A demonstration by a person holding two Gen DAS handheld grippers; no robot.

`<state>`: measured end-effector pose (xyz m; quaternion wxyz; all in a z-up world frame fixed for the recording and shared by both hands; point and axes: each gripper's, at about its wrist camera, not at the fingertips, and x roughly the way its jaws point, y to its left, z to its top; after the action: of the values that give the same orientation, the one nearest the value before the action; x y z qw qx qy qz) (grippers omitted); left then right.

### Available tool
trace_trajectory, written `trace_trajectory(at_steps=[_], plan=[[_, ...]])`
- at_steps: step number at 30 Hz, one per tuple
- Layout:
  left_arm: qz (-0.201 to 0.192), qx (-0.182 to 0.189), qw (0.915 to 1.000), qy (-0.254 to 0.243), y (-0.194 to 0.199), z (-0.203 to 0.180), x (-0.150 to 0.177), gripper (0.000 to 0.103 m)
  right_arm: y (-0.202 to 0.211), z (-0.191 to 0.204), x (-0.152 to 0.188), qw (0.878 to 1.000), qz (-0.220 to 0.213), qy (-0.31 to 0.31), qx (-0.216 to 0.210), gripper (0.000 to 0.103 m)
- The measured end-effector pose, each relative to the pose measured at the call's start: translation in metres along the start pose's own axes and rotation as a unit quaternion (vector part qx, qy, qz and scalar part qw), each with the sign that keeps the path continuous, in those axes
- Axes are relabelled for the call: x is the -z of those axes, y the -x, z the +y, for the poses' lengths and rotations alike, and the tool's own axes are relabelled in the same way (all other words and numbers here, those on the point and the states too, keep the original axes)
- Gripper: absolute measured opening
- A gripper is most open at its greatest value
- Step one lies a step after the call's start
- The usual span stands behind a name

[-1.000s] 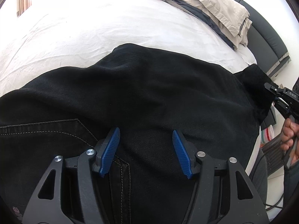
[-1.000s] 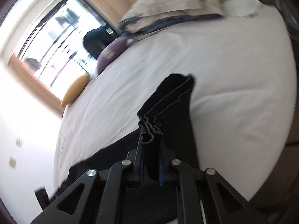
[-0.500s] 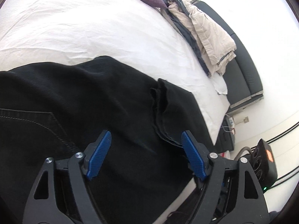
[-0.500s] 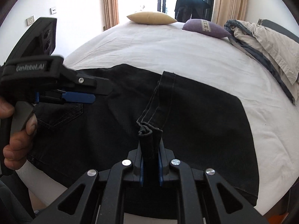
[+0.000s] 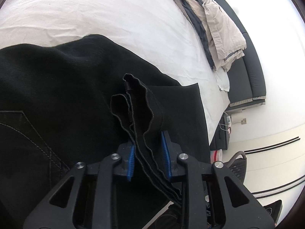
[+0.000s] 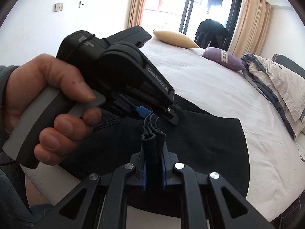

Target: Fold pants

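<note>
Both tongs pinch the bunched hems low in the frame, the left tongs [image 5: 147,155] having just closed and the right tongs [image 6: 153,171] tight, so the pants [image 5: 63,95] on the bed [image 5: 114,19] could slip out if a layer is missed.

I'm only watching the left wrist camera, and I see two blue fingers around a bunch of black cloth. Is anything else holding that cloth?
Observer: Yes. The right gripper is shut on the same bunched pants hem, right beside the left gripper, whose fingers have just been closing on it.
Operator: Who's moving the left one?
Observer: A person's hand grips its grey handle; there is no robot arm.
Operator: What's beyond the cloth, up the mattress?
Observer: A yellow pillow lies on the bed, in front of a balcony door.
</note>
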<state>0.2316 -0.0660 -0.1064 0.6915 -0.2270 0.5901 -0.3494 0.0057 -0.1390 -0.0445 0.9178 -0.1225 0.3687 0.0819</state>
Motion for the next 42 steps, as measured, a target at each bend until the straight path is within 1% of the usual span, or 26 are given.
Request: trace_trajectory(at_steps=[1,3,7,12,15,16,20,21,22,23,24,25,26,28,29,30,31,33,34,35,37,39,40,41,42], plan=[[-0.004,-0.003,1.0000,-0.003,0.005,0.002,0.000,0.012,0.001,0.004,-0.003,1.000,-0.003,0.005,-0.002,0.013],[-0.011,-0.005,0.9999,-0.012,0.015,0.003,0.000,0.008,0.002,0.013,-0.008,1.000,-0.007,0.014,-0.007,0.013],[-0.024,-0.025,0.9992,-0.021,0.038,0.012,-0.003,0.008,-0.002,0.031,-0.012,0.999,-0.005,0.035,-0.019,0.013],[-0.027,-0.066,0.9973,-0.019,0.052,0.035,-0.001,0.008,-0.020,0.057,-0.015,0.997,0.022,0.058,-0.035,0.013],[-0.020,-0.094,0.9950,-0.026,0.054,0.049,0.003,0.009,-0.036,0.066,-0.013,0.996,0.043,0.066,-0.042,0.013],[-0.016,-0.097,0.9948,-0.024,0.052,0.054,0.004,0.012,-0.041,0.066,-0.012,0.996,0.048,0.063,-0.044,0.013],[-0.014,-0.088,0.9958,-0.017,0.052,0.062,0.001,0.012,-0.053,0.062,-0.009,0.995,0.070,0.048,-0.057,0.014],[-0.011,-0.093,0.9954,-0.020,0.055,0.061,0.001,0.012,-0.054,0.061,-0.009,0.994,0.073,0.041,-0.064,0.017],[-0.011,-0.102,0.9943,-0.027,0.058,0.056,0.005,0.015,-0.054,0.059,-0.008,0.994,0.077,0.032,-0.074,0.024],[-0.012,-0.118,0.9923,-0.036,0.061,0.048,0.005,0.017,-0.053,0.059,-0.006,0.993,0.080,0.022,-0.088,0.029],[-0.016,-0.143,0.9884,-0.048,0.069,0.045,0.005,0.022,-0.051,0.058,-0.005,0.991,0.081,0.014,-0.103,0.038],[-0.021,-0.169,0.9837,-0.056,0.076,0.042,0.004,0.023,-0.047,0.056,-0.004,0.989,0.084,0.005,-0.119,0.047],[-0.025,-0.189,0.9798,-0.059,0.084,0.040,0.002,0.023,-0.044,0.051,-0.004,0.986,0.088,-0.010,-0.145,0.049],[-0.046,-0.225,0.9712,-0.062,0.104,0.039,-0.002,0.023,-0.031,0.032,-0.004,0.971,0.085,-0.060,-0.214,0.050],[-0.058,-0.233,0.9683,-0.068,0.113,0.036,-0.003,0.023,-0.024,0.016,-0.005,0.964,0.076,-0.090,-0.240,0.050],[-0.068,-0.227,0.9686,-0.076,0.118,0.029,-0.004,0.023,-0.018,-0.004,-0.005,0.957,0.064,-0.124,-0.253,0.050],[-0.076,-0.210,0.9712,-0.083,0.121,0.022,-0.004,0.023,-0.017,-0.029,-0.005,0.950,0.056,-0.164,-0.261,0.050],[-0.081,-0.163,0.9778,-0.103,0.115,0.005,-0.001,0.023,-0.022,-0.085,0.000,0.930,0.048,-0.244,-0.270,0.050],[-0.077,-0.136,0.9807,-0.117,0.105,-0.004,0.002,0.023,-0.027,-0.114,0.002,0.921,0.041,-0.276,-0.271,0.050],[-0.071,-0.118,0.9823,-0.127,0.095,-0.012,0.005,0.023,-0.033,-0.140,0.003,0.910,0.033,-0.305,-0.280,0.050],[-0.052,-0.101,0.9829,-0.145,0.070,-0.022,0.013,0.023,-0.055,-0.184,0.008,0.872,0.032,-0.363,-0.327,0.050],[-0.026,-0.097,0.9841,-0.146,0.042,-0.026,0.021,0.023,-0.085,-0.211,0.009,0.839,0.040,-0.395,-0.373,0.050],[-0.016,-0.094,0.9848,-0.145,0.033,-0.023,0.025,0.023,-0.099,-0.219,0.010,0.830,0.042,-0.400,-0.387,0.050],[-0.009,-0.093,0.9851,-0.144,0.026,-0.019,0.029,0.023,-0.112,-0.224,0.012,0.826,0.048,-0.403,-0.390,0.050],[-0.004,-0.102,0.9844,-0.143,0.021,-0.014,0.032,0.023,-0.127,-0.226,0.016,0.819,0.063,-0.412,-0.393,0.050]])
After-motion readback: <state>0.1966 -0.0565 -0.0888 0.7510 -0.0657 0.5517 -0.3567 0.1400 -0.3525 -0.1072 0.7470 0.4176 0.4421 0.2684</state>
